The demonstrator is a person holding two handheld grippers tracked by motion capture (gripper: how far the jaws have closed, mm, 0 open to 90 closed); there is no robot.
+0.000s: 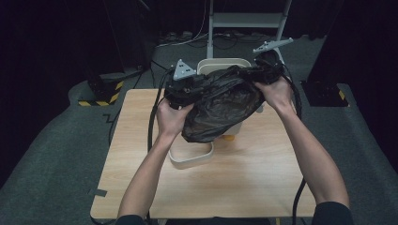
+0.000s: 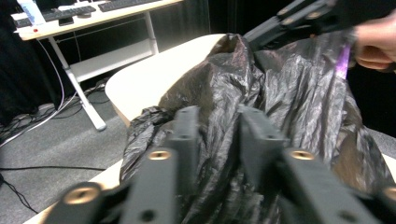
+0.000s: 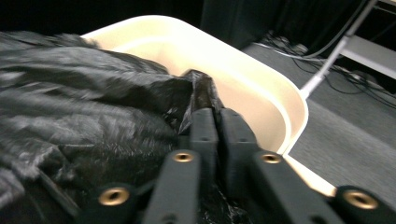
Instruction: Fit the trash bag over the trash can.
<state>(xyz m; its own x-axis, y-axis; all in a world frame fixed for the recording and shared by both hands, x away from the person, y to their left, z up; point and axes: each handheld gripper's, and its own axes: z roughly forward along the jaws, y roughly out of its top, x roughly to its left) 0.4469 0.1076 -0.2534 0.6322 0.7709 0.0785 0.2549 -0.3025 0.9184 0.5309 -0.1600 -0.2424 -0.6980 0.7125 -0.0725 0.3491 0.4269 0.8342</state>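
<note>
bag: black plastic trash bag (image 1: 220, 105), no readable print
left gripper (image 2: 217, 130): jaws apart, film between
right gripper (image 3: 217, 123): clamped on bag edge
bin: cream wastebasket (image 1: 223, 63), far, unlabelled
surface (image 1: 263, 173): wood

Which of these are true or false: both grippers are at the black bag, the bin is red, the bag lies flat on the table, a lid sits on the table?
1. Both grippers are at the black bag: true; the left gripper and the right gripper are at opposite edges.
2. The bin is red: false, it is cream.
3. The bag lies flat on the table: false, it is held up over the bin.
4. A lid sits on the table: true, cream, near the left forearm.
</note>
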